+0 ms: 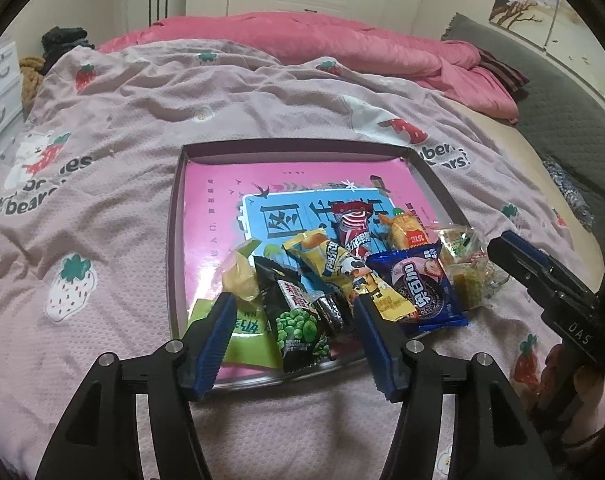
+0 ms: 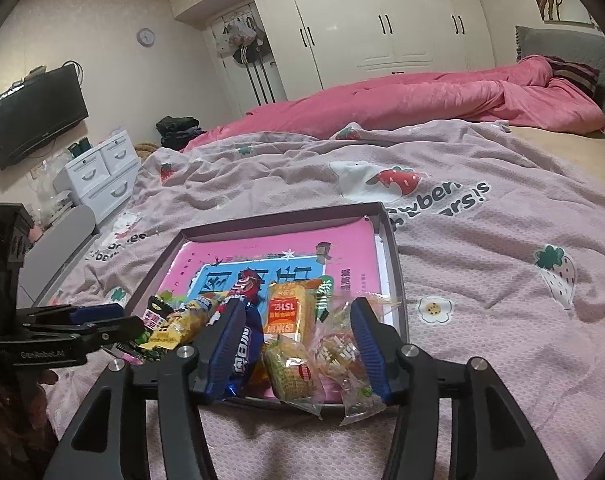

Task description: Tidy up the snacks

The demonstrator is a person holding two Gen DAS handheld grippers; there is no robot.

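Note:
A shallow dark-rimmed box (image 1: 177, 216) with a pink printed bottom lies on the bed, and a heap of snack packets fills its near end. My left gripper (image 1: 294, 304) stands open over that end. A black green-pea packet (image 1: 298, 316) and a small dark sweet (image 1: 331, 312) lie loose between its blue pads. A yellow packet (image 1: 342, 268), a red one (image 1: 352, 226) and a blue cookie packet (image 1: 422, 288) lie beside them. My right gripper (image 2: 298, 308) is open too, around an orange packet (image 2: 288, 312), a yellow cracker pack (image 2: 290, 372) and a clear-wrapped pack (image 2: 338, 360).
The box rests on a pink strawberry-print blanket (image 1: 122, 128). A rolled pink duvet (image 1: 302, 40) lies behind it and a grey headboard (image 1: 562, 92) stands to the right. White drawers (image 2: 102, 172) and a wall television (image 2: 34, 112) are off the bed's left side. A hand (image 1: 582, 384) grips the right tool.

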